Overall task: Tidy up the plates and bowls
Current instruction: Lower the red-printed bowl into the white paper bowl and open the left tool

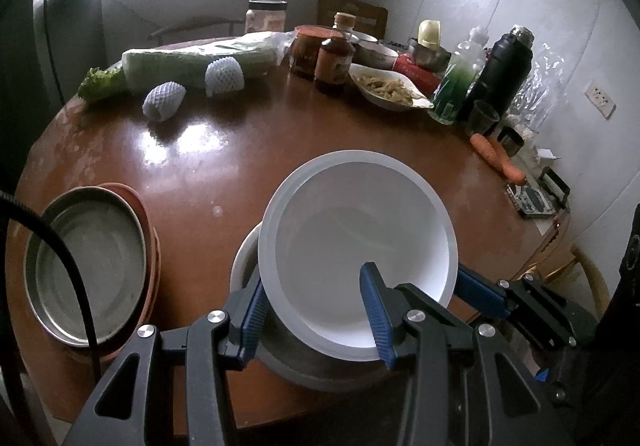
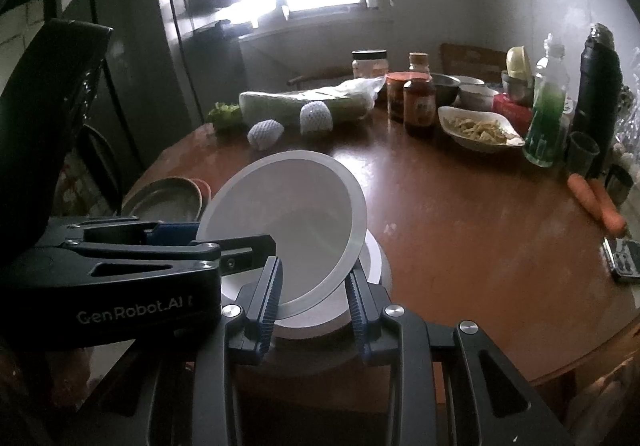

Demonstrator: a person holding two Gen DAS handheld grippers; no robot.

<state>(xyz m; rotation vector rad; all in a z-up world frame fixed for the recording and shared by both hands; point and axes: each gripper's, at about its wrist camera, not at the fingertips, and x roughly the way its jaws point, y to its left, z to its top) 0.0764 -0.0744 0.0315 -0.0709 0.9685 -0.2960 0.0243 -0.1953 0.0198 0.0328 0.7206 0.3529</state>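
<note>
White plate (image 1: 356,246) hangs tilted just above the near edge of the round brown table (image 1: 240,173). Its far rim is raised and its near rim is low, and both tongs hold it. In the left wrist view it fills the space from the centre toward 5 o'clock.

The left tongs (image 1: 312,278) are closed on the plate's near-left rim, with one blue pad under the outside wall and the other lying on the inside face. The right tongs (image 2: 313,269) are nearly shut and take the rim at 6 o'clock of the right wrist view, where the plate's edge passes between the two ribbed pads. In the left wrist view, one blue finger of the right tongs meets the plate's rim at 4 o'clock.

Directly below the plate sits a white bowl (image 1: 244,262). Only its left rim shows past the plate at 7 o'clock, and I cannot tell whether the plate touches it.

At 9 o'clock of the plate, well apart from it, a metal dish (image 1: 88,266) rests on a stack of orange plates (image 1: 148,238).

Across the table, from 11 to 2 o'clock, stand:
- a wrapped cabbage (image 1: 192,61)
- two foam-netted fruits (image 1: 164,101)
- a sauce bottle (image 1: 334,57)
- an oval dish of food (image 1: 388,87)
- a green bottle (image 1: 456,85)
- a black flask (image 1: 504,77)

Two carrots (image 1: 496,155) lie near the table's right edge at 2 o'clock.
</note>
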